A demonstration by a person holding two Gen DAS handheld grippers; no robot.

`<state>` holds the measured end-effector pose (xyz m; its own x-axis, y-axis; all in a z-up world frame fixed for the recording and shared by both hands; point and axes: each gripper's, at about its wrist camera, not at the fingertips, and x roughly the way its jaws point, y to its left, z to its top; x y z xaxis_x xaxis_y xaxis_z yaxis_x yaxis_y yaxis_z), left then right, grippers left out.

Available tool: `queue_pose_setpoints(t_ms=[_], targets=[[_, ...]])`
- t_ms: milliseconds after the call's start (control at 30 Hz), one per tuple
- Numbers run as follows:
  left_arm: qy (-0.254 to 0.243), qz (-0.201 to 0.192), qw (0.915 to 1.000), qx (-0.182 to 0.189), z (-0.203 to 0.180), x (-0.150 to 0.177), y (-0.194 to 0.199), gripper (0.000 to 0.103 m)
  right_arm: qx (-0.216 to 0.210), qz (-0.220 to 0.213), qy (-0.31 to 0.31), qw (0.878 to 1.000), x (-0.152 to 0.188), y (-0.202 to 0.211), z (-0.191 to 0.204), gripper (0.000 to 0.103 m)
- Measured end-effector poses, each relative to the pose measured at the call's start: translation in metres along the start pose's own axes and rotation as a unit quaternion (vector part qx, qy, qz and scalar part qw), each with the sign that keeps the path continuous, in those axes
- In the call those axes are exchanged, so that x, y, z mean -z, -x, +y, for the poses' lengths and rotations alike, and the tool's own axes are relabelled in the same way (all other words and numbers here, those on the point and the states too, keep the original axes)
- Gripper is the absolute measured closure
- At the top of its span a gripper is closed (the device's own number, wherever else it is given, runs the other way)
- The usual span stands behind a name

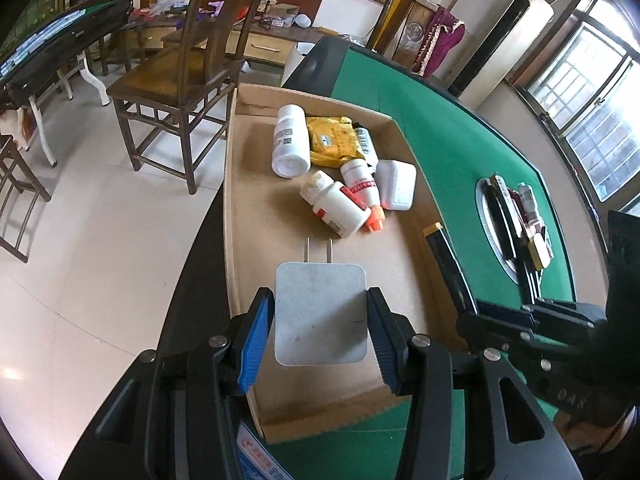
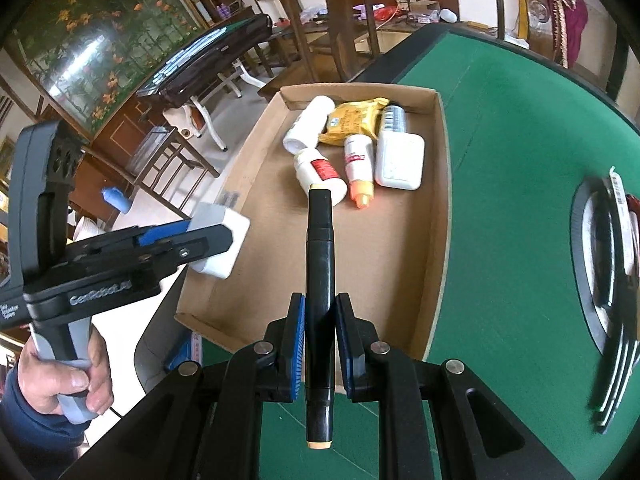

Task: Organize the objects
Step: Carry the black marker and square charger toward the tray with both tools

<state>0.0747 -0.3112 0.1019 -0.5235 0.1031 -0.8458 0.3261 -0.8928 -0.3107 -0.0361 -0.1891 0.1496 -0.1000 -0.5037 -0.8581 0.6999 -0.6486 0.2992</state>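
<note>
We clamp the charger (image 1: 320,312) in the left gripper (image 1: 320,340), the marker (image 2: 319,280) in the right gripper (image 2: 320,344); lower both into the box's (image 2: 434,208) bare near end, clear of the bottles (image 2: 320,172).

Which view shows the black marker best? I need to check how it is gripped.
The right wrist view: the black marker runs lengthwise up the frame, clamped mid-barrel by the right gripper, both tan end caps visible. The left wrist view shows only its upper part, at an angle beside the cardboard tray, the grip mostly hidden.
</note>
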Motion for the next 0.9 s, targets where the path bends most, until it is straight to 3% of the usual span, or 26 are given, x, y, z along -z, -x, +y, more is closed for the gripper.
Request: queue_pose_setpoints(t_ms=[233,900], targets=[[-0.001,0.010,0.9999,-0.004,0.009,-0.012,-0.017,0.057,-0.003,0.022,0.031,0.999,-0.009,-0.025,0.019,0.086],[-0.012,0.020,0.9995,-0.021,0.021,-0.052,-0.048,0.057,-0.015,0.053,0.004,0.998,-0.030,-0.081,0.014,0.086]])
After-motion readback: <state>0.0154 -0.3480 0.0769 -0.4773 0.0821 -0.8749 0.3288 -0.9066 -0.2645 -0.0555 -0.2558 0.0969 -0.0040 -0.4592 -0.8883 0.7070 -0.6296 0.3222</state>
